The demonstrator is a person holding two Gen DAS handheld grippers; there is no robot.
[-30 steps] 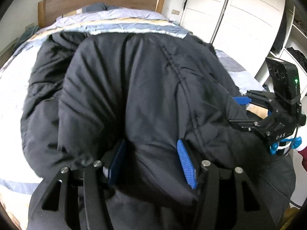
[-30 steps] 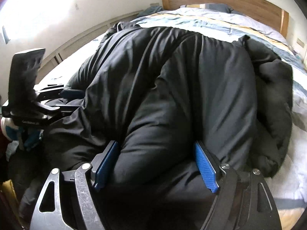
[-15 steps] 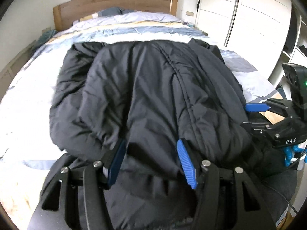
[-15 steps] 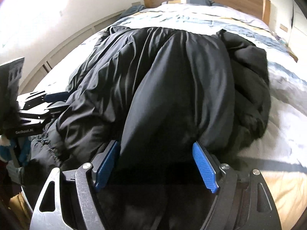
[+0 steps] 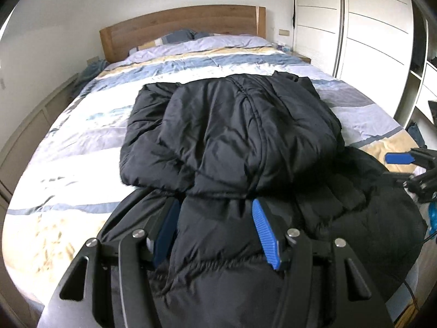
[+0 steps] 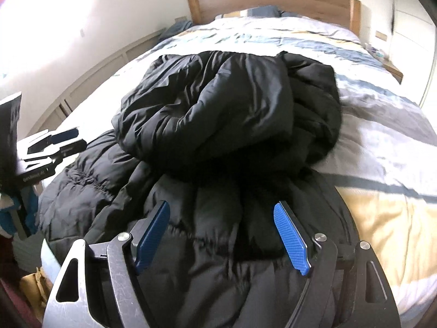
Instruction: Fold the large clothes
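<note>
A large black puffer jacket (image 5: 240,136) lies on the bed, one part folded over and heaped on the part nearer me; it also shows in the right wrist view (image 6: 226,109). My left gripper (image 5: 215,218) is open, its blue pads (image 5: 263,229) wide apart over the near jacket edge, holding nothing. My right gripper (image 6: 221,218) is also open and empty above the near edge. Each gripper shows in the other's view, the right one (image 5: 409,164) at the right edge, the left one (image 6: 54,145) at the left edge.
The bed (image 5: 68,142) has a striped blue, white and tan cover and a wooden headboard (image 5: 180,27). White wardrobe doors (image 5: 368,41) stand at the right. A low panelled wall (image 6: 90,73) runs along the left side.
Both grippers let go of the jacket fold and pulled back toward the bed's foot. The fold now rests on the jacket, farther from both cameras.
</note>
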